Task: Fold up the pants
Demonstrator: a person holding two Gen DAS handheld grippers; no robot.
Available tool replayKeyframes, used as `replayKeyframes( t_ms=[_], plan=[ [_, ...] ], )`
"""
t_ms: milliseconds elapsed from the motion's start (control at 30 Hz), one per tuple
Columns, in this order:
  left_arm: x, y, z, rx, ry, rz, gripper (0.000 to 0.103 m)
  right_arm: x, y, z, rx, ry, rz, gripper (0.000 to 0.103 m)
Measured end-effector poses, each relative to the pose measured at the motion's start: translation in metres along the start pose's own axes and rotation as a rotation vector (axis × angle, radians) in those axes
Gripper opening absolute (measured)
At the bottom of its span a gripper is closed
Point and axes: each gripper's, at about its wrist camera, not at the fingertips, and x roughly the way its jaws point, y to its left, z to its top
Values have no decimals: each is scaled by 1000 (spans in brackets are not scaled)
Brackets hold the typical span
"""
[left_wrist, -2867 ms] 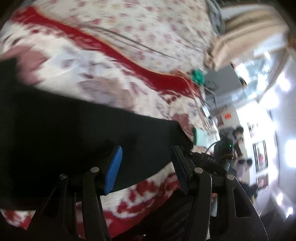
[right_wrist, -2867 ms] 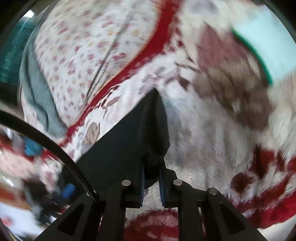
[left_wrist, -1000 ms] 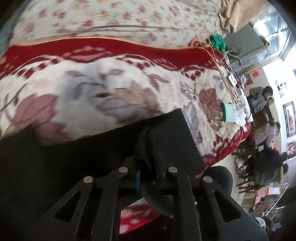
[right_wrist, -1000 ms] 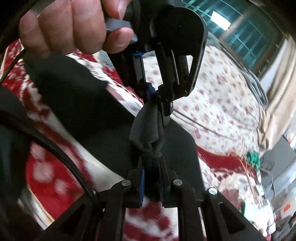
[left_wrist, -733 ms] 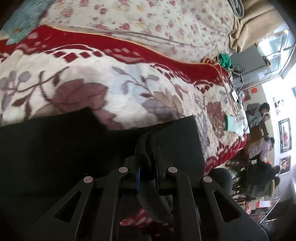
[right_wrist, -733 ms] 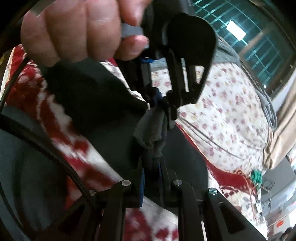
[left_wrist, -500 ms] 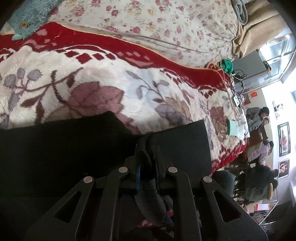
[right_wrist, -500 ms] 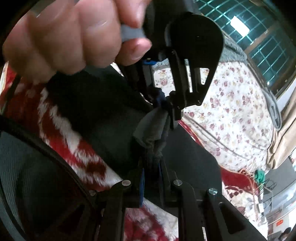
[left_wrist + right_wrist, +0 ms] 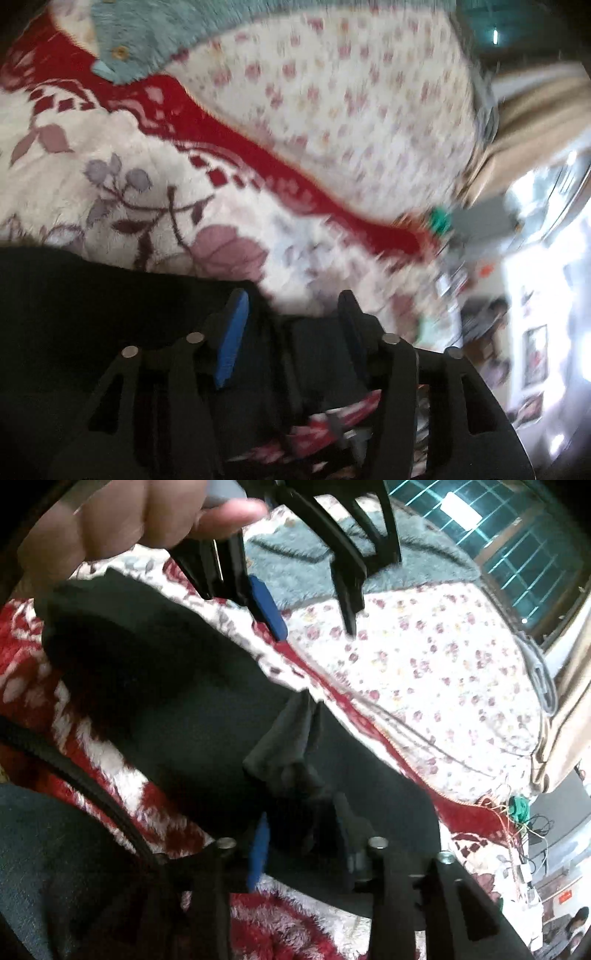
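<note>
Black pants [image 9: 177, 716] lie spread on a bed, over a plush red and white blanket [image 9: 110, 192] patterned with mauve leaves and flowers. Beyond the blanket's red border lies a cream quilt [image 9: 443, 672] dotted with small pink flowers, and a grey-blue fuzzy throw [image 9: 155, 33] lies at the far edge.

The right gripper [image 9: 301, 834] sits low over the pants with its fingers opening; a raised bunch of the dark fabric [image 9: 288, 734] stands just ahead of and between them, but the blue pads no longer pinch it.

The left gripper [image 9: 314, 609] shows at the top of the right wrist view, held by a hand [image 9: 140, 520]. Its fingers are opening too, with nothing between them, and its tips hang just above the far edge of the pants. From its own blurred camera, the left gripper [image 9: 291, 310] has the black cloth under it and the blanket ahead.

A window with a green-lit grid [image 9: 498, 542] is beyond the bed.
</note>
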Motion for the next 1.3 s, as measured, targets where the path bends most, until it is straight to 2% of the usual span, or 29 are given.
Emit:
replayKeyframes(
  t_ms=[133, 267, 300, 367, 433, 567, 600, 633, 667, 700, 733, 767, 800, 867, 933, 967, 1033, 1100, 1133, 1167, 1200, 1233, 1300],
  plan=[
    [-20, -6, -14, -38, -63, -75, 51, -30, -5, -1, 37, -123, 97, 43],
    [-19, -13, -23, -60, -66, -84, 51, -42, -30, -18, 149, -145, 256, 43],
    [-16, -15, -27, -61, -62, -81, 52, -47, -43, -29, 193, -172, 270, 44],
    [-3, -21, -35, -80, -50, -97, 53, -56, -66, -54, 241, -211, 247, 45],
    [17, -29, -48, -99, -25, -146, 54, -54, -94, -80, 294, -213, 202, 45],
    [75, -44, -73, -128, 43, -188, 54, -27, -157, -102, 445, -127, 148, 45],
    [86, -43, -77, -129, 46, -162, 54, -18, -179, -106, 487, -104, 138, 45],
    [92, -38, -80, -131, 26, -69, 50, -12, -191, -109, 504, -89, 147, 45],
    [93, -31, -83, -135, 2, 21, 40, -6, -203, -109, 499, -73, 158, 45],
    [92, -26, -85, -125, -7, 70, 17, -2, -214, -110, 487, -69, 167, 45],
    [88, -20, -88, -111, -19, 130, 2, 2, -222, -108, 479, -73, 189, 45],
    [81, -11, -92, -139, -47, 161, 2, 5, -232, -110, 491, -79, 221, 45],
    [76, -4, -95, -184, -55, 136, 2, 7, -238, -114, 509, -85, 242, 45],
    [75, -6, -97, -169, -58, 147, 2, 14, -252, -108, 573, -121, 357, 45],
    [76, -9, -99, -149, -74, 167, 2, 25, -255, -101, 655, -184, 535, 45],
    [77, -11, -100, -144, -80, 170, 2, 28, -252, -95, 677, -205, 574, 45],
    [77, -8, -101, -152, -88, 161, 2, 49, -248, -86, 712, -202, 647, 45],
    [77, -5, -101, -169, -90, 143, 2, 77, -229, -80, 714, -150, 748, 45],
    [76, -3, -101, -178, -89, 132, 2, 90, -218, -81, 697, -104, 781, 45],
    [76, -2, -101, -184, -88, 124, 2, 109, -203, -82, 661, -22, 767, 43],
    [76, 0, -101, -193, -89, 116, 2, 114, -199, -85, 645, -33, 763, 43],
    [75, 1, -101, -195, -89, 112, 2, 112, -200, -89, 650, -84, 771, 43],
    [75, 1, -101, -196, -92, 110, 2, 110, -205, -89, 691, -72, 796, 43]
  ],
)
